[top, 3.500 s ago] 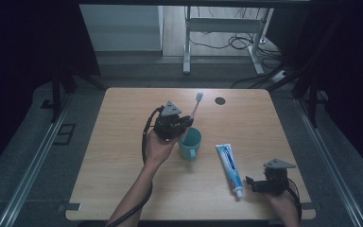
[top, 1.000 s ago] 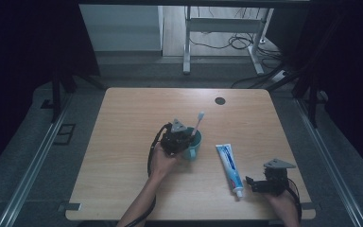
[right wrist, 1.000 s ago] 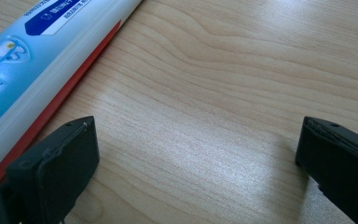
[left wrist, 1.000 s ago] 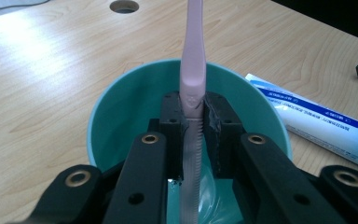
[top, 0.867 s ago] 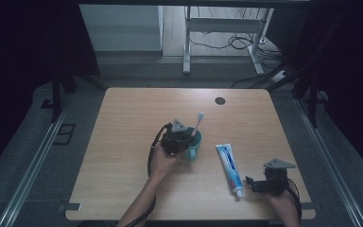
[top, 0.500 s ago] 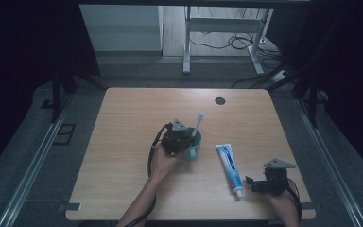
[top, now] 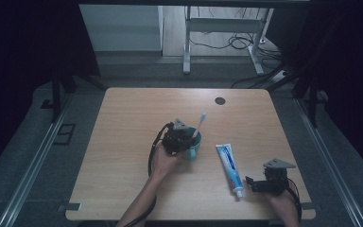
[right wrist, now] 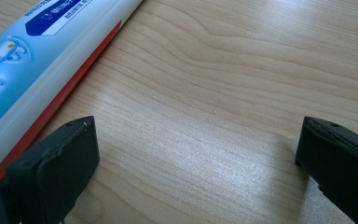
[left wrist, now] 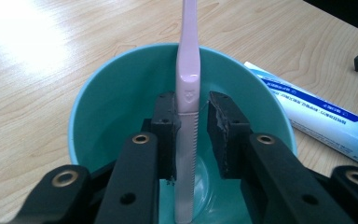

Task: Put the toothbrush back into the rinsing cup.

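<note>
The left gripper stands over a teal cup, its jaws slightly parted around a pink toothbrush, one pad touching it. The right gripper rests wide open on the wooden table beside a blue-and-white toothpaste tube, its label too small to read.

A small dark round disc sits on the wooden table near its far edge, well apart from everything else. Beyond the table stands a pale metal frame, with dark cables lying on the floor beside it. Metal rails run along both sides.
</note>
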Tool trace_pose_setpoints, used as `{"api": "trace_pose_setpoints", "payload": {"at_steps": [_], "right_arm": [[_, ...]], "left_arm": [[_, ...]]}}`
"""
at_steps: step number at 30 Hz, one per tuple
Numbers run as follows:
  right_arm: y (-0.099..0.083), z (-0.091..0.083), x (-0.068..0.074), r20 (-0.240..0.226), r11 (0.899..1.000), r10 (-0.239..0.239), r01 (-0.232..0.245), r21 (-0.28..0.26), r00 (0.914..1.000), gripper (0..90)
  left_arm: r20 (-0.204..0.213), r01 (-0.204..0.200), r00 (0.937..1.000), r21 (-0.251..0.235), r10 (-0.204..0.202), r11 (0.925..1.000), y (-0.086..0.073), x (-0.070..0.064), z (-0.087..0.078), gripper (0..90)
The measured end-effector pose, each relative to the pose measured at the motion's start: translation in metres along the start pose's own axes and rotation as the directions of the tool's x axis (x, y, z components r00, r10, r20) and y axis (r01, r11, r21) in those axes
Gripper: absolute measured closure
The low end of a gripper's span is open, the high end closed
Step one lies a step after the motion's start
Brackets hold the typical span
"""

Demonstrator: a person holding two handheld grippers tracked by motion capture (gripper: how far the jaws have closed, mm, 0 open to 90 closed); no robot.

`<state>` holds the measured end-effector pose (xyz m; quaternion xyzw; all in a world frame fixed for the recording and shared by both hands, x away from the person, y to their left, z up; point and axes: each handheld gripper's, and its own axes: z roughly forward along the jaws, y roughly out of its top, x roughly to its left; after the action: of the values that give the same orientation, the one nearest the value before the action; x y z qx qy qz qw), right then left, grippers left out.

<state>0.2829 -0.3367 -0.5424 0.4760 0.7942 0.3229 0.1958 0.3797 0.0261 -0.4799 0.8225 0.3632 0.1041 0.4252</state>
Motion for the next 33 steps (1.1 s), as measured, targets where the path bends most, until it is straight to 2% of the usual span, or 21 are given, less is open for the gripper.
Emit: {"api": "trace_pose_setpoints", "payload": {"at_steps": [9,18,22,26,33], "right_arm": [[0.0,0.0,0.0,0.0,1.0,0.0,0.0,0.0,1.0,0.0],[0.0,0.0,0.0,0.0,1.0,0.001,-0.001,-0.001,1.0,0.0],[0.0,0.0,0.0,0.0,1.0,0.001,-0.001,-0.001,1.0,0.0],[0.0,0.0,0.0,0.0,1.0,0.0,0.0,-0.002,1.0,0.0],[0.0,0.0,0.0,0.0,1.0,-0.001,0.001,-0.003,1.0,0.0]], "left_arm": [[-0.015,0.006,0.9999,-0.028,-0.007,0.9996,0.004,-0.001,-0.006,61.4],[-0.03,-0.007,0.9995,-0.051,0.006,0.9987,0.01,-0.006,-0.014,49.1],[-0.038,-0.022,0.9991,-0.058,0.02,0.9981,0.013,-0.008,-0.02,40.9],[-0.043,-0.024,0.9989,-0.065,0.021,0.9976,0.014,-0.008,-0.024,35.7],[-0.051,-0.025,0.9985,-0.072,0.021,0.9971,0.016,-0.008,-0.033,20.4]]}}
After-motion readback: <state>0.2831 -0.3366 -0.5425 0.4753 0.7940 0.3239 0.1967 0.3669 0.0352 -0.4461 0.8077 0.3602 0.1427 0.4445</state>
